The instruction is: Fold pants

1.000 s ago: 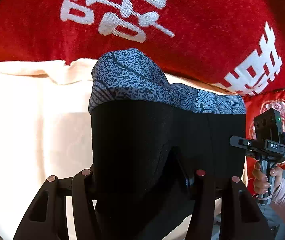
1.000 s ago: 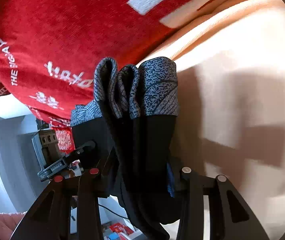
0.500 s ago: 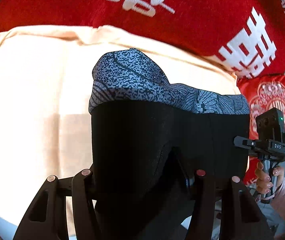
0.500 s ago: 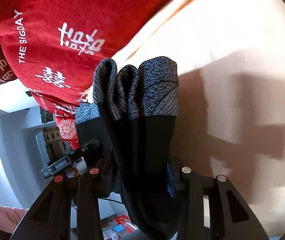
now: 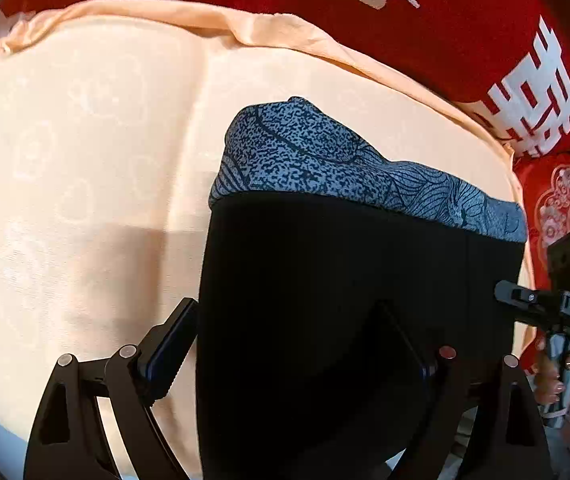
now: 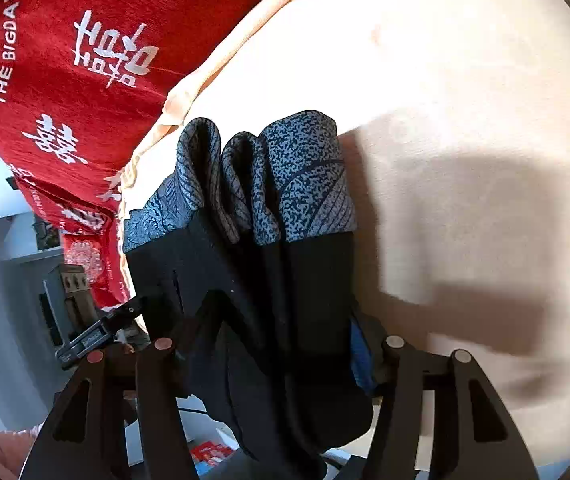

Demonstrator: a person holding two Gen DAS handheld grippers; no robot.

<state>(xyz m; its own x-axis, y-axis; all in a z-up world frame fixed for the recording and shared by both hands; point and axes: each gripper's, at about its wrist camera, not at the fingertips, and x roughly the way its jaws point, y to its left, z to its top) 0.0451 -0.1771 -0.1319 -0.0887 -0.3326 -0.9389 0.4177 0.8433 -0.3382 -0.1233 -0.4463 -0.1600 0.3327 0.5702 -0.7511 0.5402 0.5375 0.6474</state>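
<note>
Left wrist view: I see my left gripper [image 5: 289, 356] with its jaws spread wide and the black pants [image 5: 345, 300] draped between and over them; the left finger pad stands clear of the cloth on its outer side, while the right finger is hidden behind fabric, so I cannot tell whether it is clamped on anything. The pants' blue-grey patterned waistband [image 5: 325, 160] runs along the top edge, stretched rightward toward the right gripper [image 5: 557, 304], which a hand [image 5: 557, 384] holds at the frame's right edge. Beneath lies a peach sheet [image 5: 85, 160], bordered at the far side by a red blanket [image 5: 465, 32] with white characters.

Right wrist view: my right gripper [image 6: 277, 344] is clenched on a bunched stack of the pants [image 6: 285, 300], the waistband [image 6: 305, 184] gathered in several folds above the fingers. The garment hangs above the sheet [image 6: 465, 100], casting a shadow on it. The left gripper [image 6: 97, 332] shows at lower left, the red blanket [image 6: 85, 60] beyond.
</note>
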